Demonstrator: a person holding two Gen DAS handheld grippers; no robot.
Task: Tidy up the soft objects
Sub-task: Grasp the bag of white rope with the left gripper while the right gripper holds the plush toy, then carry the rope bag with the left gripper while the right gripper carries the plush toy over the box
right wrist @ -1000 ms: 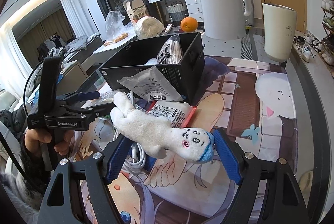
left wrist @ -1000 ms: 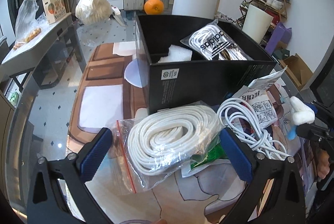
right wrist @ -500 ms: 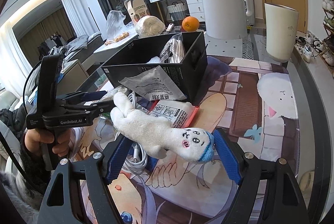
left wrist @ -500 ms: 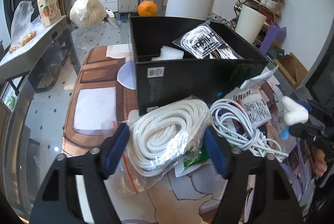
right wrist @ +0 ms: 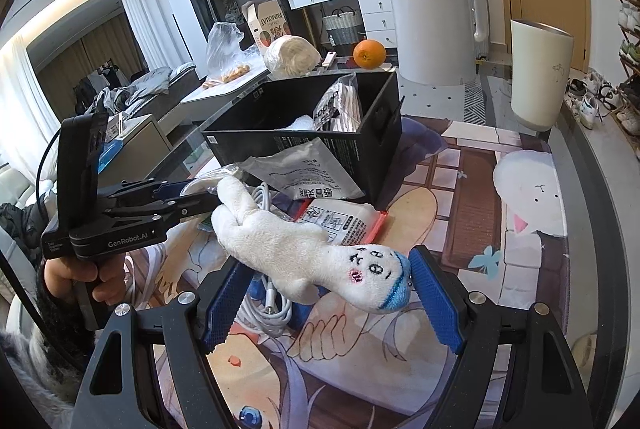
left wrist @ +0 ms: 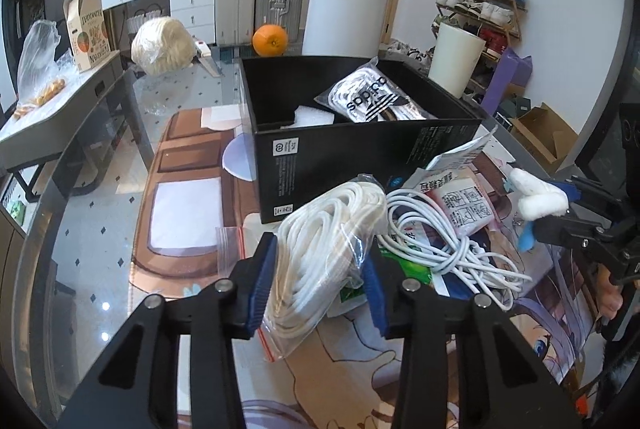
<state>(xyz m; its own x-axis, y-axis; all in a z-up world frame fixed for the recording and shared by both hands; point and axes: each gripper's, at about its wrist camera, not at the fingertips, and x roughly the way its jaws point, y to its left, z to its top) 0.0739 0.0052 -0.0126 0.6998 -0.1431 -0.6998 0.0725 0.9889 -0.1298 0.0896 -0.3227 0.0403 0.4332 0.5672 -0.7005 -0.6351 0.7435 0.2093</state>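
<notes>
1. In front of the open black cardboard box on the counter, left gripper has its blue-padded fingers pinched narrow on a clear zip bag of coiled white rope; bag bulges up between the pads, its lower end touching the printed mat.
2. Right gripper: fingers set wide either side of a white plush toy with a drawn face and blue cap. The cap end sits just beside the right pad; can't tell from the frames whether the pads actually bear on it. Toy lies tilted, body reaching away toward the left gripper.
3. Just right of the rope bag: loose bundle of white cable, touching a white printed packet with a red edge.
4. A grey foil pouch leans against the box's front wall.
5. Inside the box: clear bag with black logo print and a white foam piece.
6. Behind the box: an orange and a white kettle.
</notes>
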